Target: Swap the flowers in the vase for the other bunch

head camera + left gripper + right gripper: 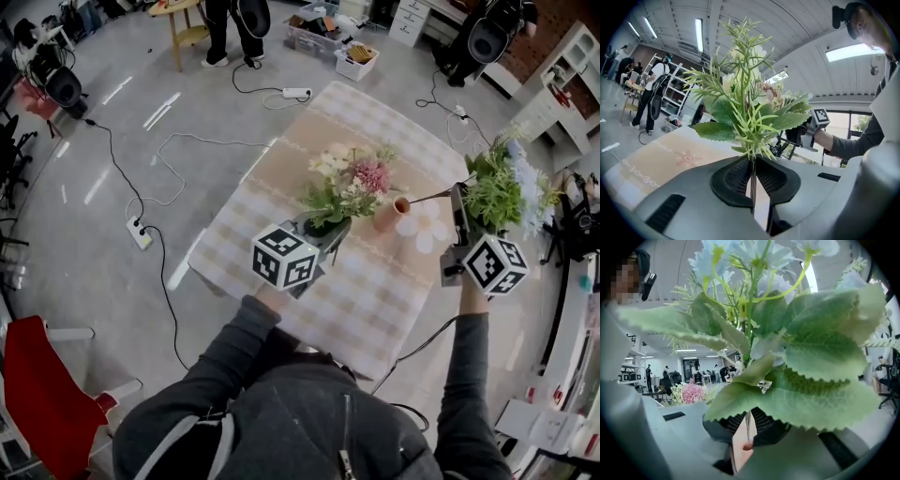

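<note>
Left gripper [328,239] clamped on pink-and-white bunch [352,183] stems, just left of orange vase [387,217] on checked table [375,309]. Right gripper [459,202] pinches blue bunch [506,187] at right, its stem tip seemingly near the vase mouth.

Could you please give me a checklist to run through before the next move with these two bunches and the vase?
1. Left gripper shut on pink-and-white flower bunch: ok.
2. Right gripper shut on pale-blue flower bunch: ok.
3. Small terracotta vase standing on checked tablecloth: ok.
4. Bunches apart from each other: ok.
5. Blue bunch's stem tip clear of vase mouth: cannot tell.
</note>
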Tool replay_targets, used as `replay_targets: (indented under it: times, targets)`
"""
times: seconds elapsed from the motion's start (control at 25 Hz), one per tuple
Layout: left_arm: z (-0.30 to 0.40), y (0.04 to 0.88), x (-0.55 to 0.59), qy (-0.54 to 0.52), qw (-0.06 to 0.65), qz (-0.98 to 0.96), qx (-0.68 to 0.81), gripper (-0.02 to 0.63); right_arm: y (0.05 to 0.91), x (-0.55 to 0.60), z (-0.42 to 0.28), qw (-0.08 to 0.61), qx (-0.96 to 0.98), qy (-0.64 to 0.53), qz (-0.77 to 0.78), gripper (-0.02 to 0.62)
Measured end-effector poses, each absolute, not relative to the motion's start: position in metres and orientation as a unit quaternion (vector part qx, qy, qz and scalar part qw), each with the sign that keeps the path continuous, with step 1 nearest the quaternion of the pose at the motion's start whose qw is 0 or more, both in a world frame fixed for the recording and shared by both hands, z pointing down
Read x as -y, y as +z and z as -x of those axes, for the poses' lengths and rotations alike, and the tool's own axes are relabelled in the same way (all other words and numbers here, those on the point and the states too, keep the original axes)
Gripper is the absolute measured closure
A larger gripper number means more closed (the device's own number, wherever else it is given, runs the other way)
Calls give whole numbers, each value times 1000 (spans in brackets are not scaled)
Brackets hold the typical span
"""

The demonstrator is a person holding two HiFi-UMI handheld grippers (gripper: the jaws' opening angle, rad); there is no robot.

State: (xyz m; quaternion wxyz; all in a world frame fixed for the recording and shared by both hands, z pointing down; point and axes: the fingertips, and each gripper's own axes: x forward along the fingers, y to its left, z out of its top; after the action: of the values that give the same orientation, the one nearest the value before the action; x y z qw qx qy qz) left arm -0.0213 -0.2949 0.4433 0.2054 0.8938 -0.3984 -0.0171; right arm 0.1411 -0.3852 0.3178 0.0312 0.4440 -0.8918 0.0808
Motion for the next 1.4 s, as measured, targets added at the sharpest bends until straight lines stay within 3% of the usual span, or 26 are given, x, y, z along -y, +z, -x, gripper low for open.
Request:
replay_targets:
  times: [0.6, 1.04, 1.4]
  targets:
    - [45, 455, 295, -32, 210, -886, 412, 575, 396, 379, -96, 91, 895, 96, -427, 569]
    - [57, 455, 317, -31, 218, -875, 431, 575, 442, 396, -91, 178, 889, 72, -415, 569]
    - [54, 460, 320, -31, 225, -873, 431, 575, 457, 398, -87, 202, 891, 83, -398, 569]
